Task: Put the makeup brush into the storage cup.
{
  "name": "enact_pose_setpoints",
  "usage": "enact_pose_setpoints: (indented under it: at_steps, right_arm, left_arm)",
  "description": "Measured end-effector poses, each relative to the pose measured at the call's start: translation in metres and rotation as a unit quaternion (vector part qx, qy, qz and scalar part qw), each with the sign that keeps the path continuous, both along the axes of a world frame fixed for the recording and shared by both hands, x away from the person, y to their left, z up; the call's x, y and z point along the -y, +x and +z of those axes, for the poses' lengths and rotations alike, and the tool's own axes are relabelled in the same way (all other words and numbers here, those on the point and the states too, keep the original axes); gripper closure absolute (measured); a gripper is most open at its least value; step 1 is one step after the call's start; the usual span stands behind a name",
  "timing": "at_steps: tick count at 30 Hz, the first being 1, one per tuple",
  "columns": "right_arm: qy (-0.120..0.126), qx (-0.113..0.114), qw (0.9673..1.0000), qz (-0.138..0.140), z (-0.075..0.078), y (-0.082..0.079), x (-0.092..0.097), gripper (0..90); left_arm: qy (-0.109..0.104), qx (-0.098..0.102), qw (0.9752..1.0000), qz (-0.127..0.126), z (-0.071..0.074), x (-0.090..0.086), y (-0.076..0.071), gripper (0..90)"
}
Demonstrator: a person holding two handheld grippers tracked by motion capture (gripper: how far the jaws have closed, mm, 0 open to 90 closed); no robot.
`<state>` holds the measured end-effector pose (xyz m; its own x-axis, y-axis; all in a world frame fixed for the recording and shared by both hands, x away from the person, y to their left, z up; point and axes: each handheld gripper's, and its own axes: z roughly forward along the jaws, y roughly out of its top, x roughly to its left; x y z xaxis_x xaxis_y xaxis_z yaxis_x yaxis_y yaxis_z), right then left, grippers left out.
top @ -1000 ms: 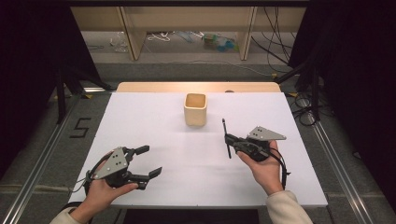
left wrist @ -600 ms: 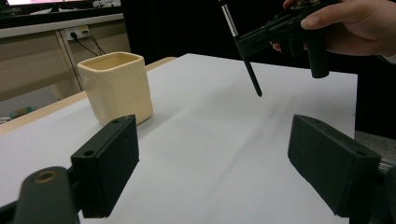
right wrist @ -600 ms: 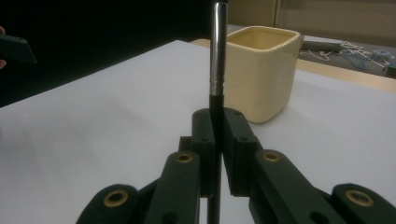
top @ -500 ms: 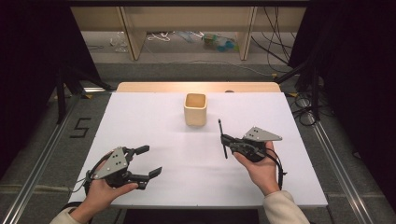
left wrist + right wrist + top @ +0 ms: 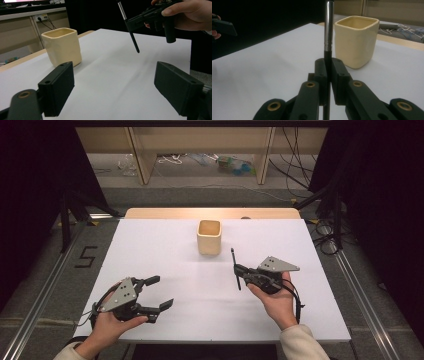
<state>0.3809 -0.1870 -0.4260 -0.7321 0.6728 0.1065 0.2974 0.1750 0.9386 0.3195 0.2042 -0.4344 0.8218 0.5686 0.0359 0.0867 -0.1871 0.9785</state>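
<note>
Standing nearly upright between the closed jaws of the right hand-held gripper (image 5: 239,272), the pen (image 5: 235,268) sits right of centre in the high view, its lower tip clear of the white tabletop (image 5: 165,250). From the right gripper view the pen (image 5: 328,37) runs up the middle of the frame, black below and with a silver barrel above, clamped on both sides by the black pads. A cream square cup (image 5: 209,237) stands above centre in the high view, up and to the left of the pen and apart from it; its mouth faces up. Seen in the left gripper view, the pen (image 5: 130,30) hangs tilted at the upper right, with the cup (image 5: 62,46) at the left. The left hand-held gripper (image 5: 159,292) is at the lower left of the high view, jaws spread wide with nothing between them, held by the person's left hand (image 5: 107,327) above the tabletop's near edge, well apart from cup and pen.
</note>
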Motion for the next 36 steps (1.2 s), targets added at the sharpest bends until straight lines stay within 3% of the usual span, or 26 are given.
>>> enact_pose_setpoints:
  at_steps: [10,14,18,21,23,29,36]
  right_arm:
    - [0.007,0.004,0.9999,0.006,-0.001,-0.001,-0.005,84.5]
    - [-0.005,0.009,0.9999,0.004,0.0,-0.001,-0.005,84.5]
    - [0.011,0.007,0.9998,0.012,-0.001,-0.001,-0.008,84.5]
    - [0.009,0.005,0.9999,0.011,-0.001,-0.001,-0.009,84.5]
    - [0.004,0.014,0.9998,0.011,-0.001,-0.001,-0.009,84.5]
    - [0.008,0.003,0.9999,0.014,-0.001,-0.002,-0.011,84.5]
    - [0.006,0.009,0.9998,0.016,-0.002,-0.003,-0.013,84.5]
  left_arm:
    - [0.0,-0.001,1.0,0.0,0.0,0.0,0.0,16.4]
    - [0.0,-0.001,1.0,0.0,0.0,0.0,0.0,16.4]
    - [0.0,-0.001,1.0,0.0,0.0,0.001,0.0,16.4]
    - [0.0,-0.001,1.0,0.0,0.0,0.0,0.0,16.4]
    - [0.0,-0.001,1.0,0.0,0.0,0.001,0.0,16.4]
    - [0.0,-0.001,1.0,0.0,0.0,0.001,0.0,16.5]
    - [0.0,-0.001,1.0,0.0,0.0,0.001,0.0,16.5]
